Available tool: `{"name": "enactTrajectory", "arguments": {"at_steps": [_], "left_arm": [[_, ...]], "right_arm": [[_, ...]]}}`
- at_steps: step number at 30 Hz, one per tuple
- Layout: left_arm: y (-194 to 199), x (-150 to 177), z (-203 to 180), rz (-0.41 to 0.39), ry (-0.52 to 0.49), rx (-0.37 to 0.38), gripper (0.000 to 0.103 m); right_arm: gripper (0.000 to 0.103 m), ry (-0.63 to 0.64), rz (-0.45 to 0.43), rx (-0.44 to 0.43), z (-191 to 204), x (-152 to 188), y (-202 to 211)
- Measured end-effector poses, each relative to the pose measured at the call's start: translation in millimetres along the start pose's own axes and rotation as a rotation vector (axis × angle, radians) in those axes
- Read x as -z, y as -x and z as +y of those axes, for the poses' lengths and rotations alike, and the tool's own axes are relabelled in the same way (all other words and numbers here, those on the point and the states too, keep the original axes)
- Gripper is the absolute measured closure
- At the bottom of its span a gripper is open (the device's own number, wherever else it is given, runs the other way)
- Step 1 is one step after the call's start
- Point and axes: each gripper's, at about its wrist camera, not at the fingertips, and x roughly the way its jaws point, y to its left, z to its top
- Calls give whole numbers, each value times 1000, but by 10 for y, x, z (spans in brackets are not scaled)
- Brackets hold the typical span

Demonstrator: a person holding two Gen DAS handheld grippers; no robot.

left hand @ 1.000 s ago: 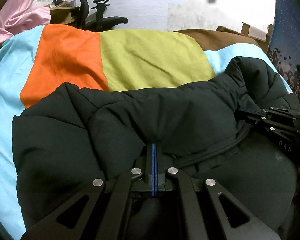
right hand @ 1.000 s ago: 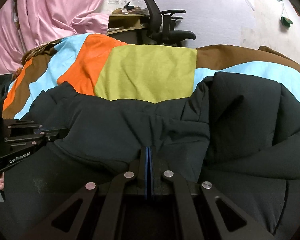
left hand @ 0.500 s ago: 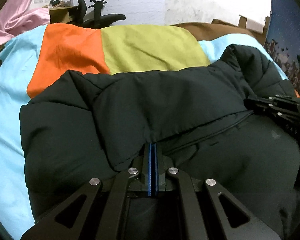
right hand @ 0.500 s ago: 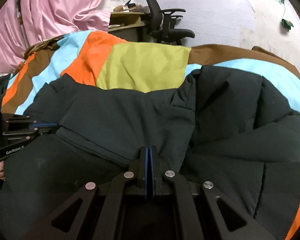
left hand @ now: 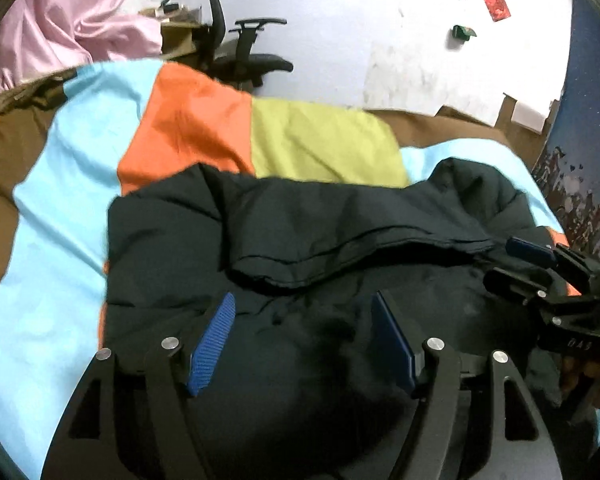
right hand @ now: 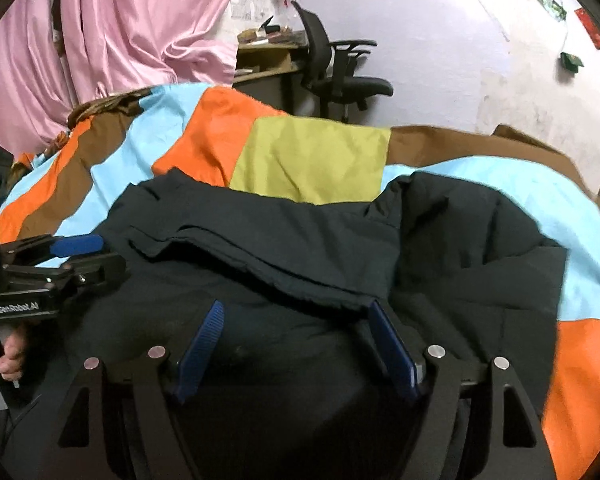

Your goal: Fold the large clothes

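Observation:
A large black puffer jacket [left hand: 300, 232] lies on a colour-block bedspread [left hand: 60, 208], with its far part folded toward me, the folded hem running across the middle. It also fills the right wrist view [right hand: 300, 240]. My left gripper [left hand: 300, 336] is open and empty just above the jacket's near part. My right gripper [right hand: 296, 340] is open and empty too, its right finger close under the folded hem. Each gripper shows in the other's view, the right gripper [left hand: 520, 264] at the right and the left gripper [right hand: 84, 254] at the left.
The bedspread [right hand: 308, 160] has blue, orange, yellow-green and brown patches. A black office chair [right hand: 336, 72] and a desk [right hand: 260, 60] stand behind the bed. A pink curtain [right hand: 120, 28] hangs at the back left. Cardboard [left hand: 512, 124] leans at the right wall.
Both grippers were shut on the jacket's edge and carried it toward me. Now both have opened and let go, and the folded flap lies on the jacket.

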Motion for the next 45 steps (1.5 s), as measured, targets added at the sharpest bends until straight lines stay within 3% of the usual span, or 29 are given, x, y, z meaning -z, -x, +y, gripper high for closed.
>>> {"name": "enactTrajectory", "arguments": {"at_steps": [4, 11, 16, 21, 30, 41, 45], "left_arm": [[224, 8, -83, -15, 8, 9, 35], [816, 145, -216, -99, 64, -6, 4], [1234, 315, -389, -165, 25, 1, 2], [1574, 674, -522, -191, -27, 2, 2], [1945, 1394, -669, -130, -144, 29, 2], [1997, 2188, -782, 22, -308, -50, 2], [2004, 2387, -778, 67, -336, -43, 2]], "right_arm": [[26, 18, -19, 28, 41, 5, 288], [8, -39, -76, 37, 128, 63, 846], [0, -39, -119, 48, 264, 250, 1305], [0, -15, -139, 71, 430, 495, 1678], [0, 21, -122, 88, 673, 1126, 2203], [0, 61, 26, 57, 760, 1811, 2383], [0, 106, 119, 14, 815, 1997, 2359]]}}
